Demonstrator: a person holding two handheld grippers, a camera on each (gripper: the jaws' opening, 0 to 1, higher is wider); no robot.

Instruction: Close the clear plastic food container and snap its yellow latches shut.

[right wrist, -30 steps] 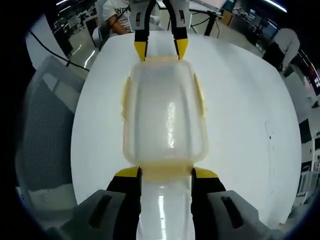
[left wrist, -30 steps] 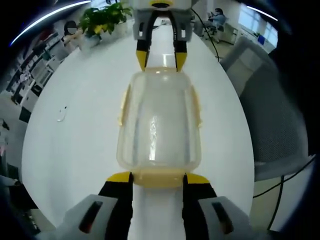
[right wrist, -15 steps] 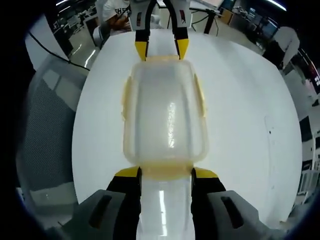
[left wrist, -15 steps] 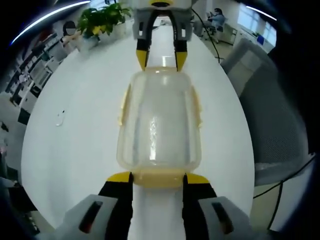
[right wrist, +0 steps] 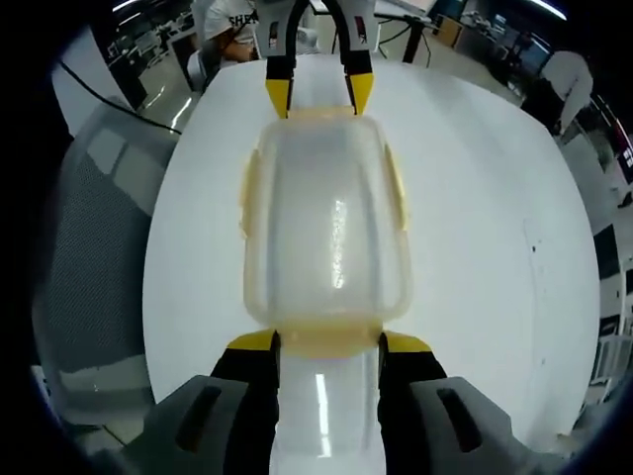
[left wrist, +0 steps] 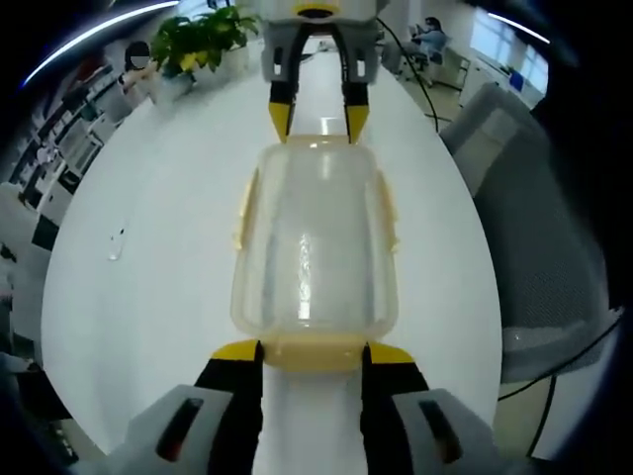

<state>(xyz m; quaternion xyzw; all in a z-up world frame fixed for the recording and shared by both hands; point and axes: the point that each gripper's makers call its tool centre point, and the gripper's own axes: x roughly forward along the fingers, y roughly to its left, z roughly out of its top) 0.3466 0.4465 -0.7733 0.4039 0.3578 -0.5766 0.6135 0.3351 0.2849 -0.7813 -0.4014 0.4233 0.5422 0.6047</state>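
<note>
Container (left wrist: 315, 242) lidded on white table (left wrist: 148, 247), left gripper (left wrist: 312, 348) and right gripper (right wrist: 325, 340) at opposite end latches

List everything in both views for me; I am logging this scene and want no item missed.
container: one, clear plastic with lid on, middle of the table, between the two tongs.
latches: four, pale yellow, one on each side and each end of the container.
table: one, white, glossy, under the container.
potted plant: one, green, far end of the table in the left gripper view.
chair: one, grey mesh, beside the table.
small mark: one, pale, on the table top; too small to identify.
left tongs: one, black with yellow tips, jaws apart at the near end latch.
right tongs: one, same colours, jaws apart at the opposite end latch.
</note>
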